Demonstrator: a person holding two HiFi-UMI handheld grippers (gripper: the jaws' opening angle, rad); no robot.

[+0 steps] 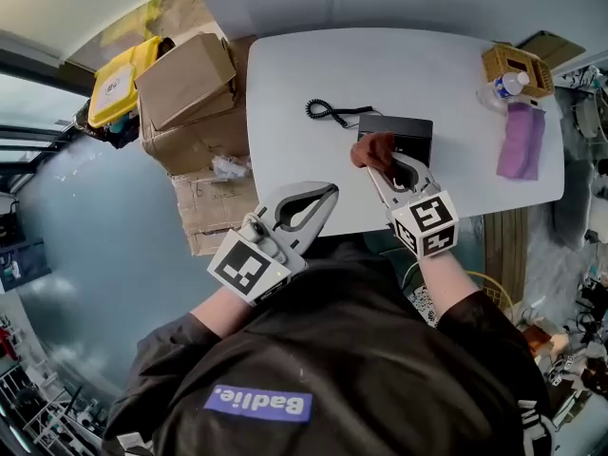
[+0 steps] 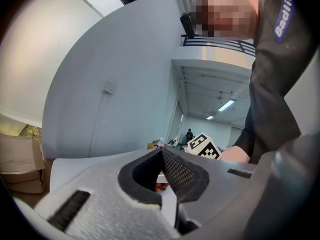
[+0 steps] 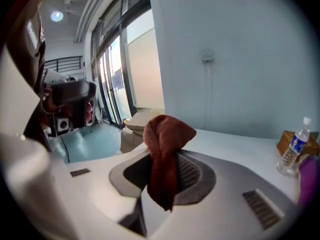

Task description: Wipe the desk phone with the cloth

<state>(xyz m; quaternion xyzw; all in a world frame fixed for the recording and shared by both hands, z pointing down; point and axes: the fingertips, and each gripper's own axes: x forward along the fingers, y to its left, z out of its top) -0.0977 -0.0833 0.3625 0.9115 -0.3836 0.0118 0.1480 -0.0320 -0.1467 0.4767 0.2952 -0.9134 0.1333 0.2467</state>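
Observation:
The black desk phone (image 1: 399,133) lies on the white table (image 1: 285,74), its coiled cord (image 1: 325,111) trailing left. My right gripper (image 1: 378,162) is shut on a reddish-brown cloth (image 1: 371,148) and hovers over the phone's near left corner. In the right gripper view the cloth (image 3: 166,145) bunches up above the right gripper (image 3: 162,159) and hides its tips. The left gripper (image 1: 331,191) is shut with nothing in it, at the table's near edge, left of the phone. The left gripper (image 2: 161,154) has its jaws pressed together in its own view.
At the table's right end lie a purple cloth (image 1: 521,142), a wicker basket (image 1: 516,67) and a water bottle (image 1: 503,86). Cardboard boxes (image 1: 188,95) and a yellow bin (image 1: 122,81) stand on the floor left of the table.

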